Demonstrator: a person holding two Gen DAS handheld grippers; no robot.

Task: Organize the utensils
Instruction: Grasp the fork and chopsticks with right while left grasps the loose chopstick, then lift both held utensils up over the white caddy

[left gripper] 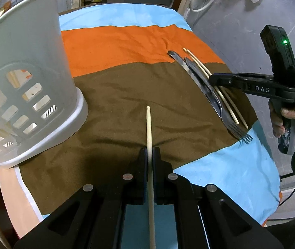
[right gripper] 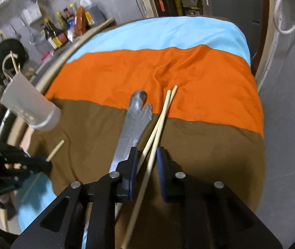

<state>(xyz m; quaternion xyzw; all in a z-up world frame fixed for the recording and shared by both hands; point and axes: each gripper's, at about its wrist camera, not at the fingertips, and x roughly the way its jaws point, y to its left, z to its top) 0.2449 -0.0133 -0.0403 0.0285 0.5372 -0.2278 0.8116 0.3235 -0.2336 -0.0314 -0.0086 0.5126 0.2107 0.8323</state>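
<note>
My left gripper (left gripper: 149,151) is shut on a single wooden chopstick (left gripper: 148,124) that sticks out forward above the brown stripe of the cloth. A grey plastic utensil holder (left gripper: 33,62) with a slotted base stands close at its left. To the right lie a knife (left gripper: 180,60), a fork (left gripper: 238,132) and two chopsticks (left gripper: 228,103) side by side. My right gripper (right gripper: 147,151) hangs over them, jaws slightly apart. The two chopsticks (right gripper: 164,112) pass between its pads without being pressed. The metal handles (right gripper: 135,120) lie just left of its left finger.
A blue, orange and brown striped cloth (left gripper: 116,87) covers the round table. Seen from the right wrist, the holder (right gripper: 29,105) and my left gripper (right gripper: 43,164) are at the left edge. Sauce bottles (right gripper: 64,27) and a dark pan (right gripper: 6,58) sit beyond the table.
</note>
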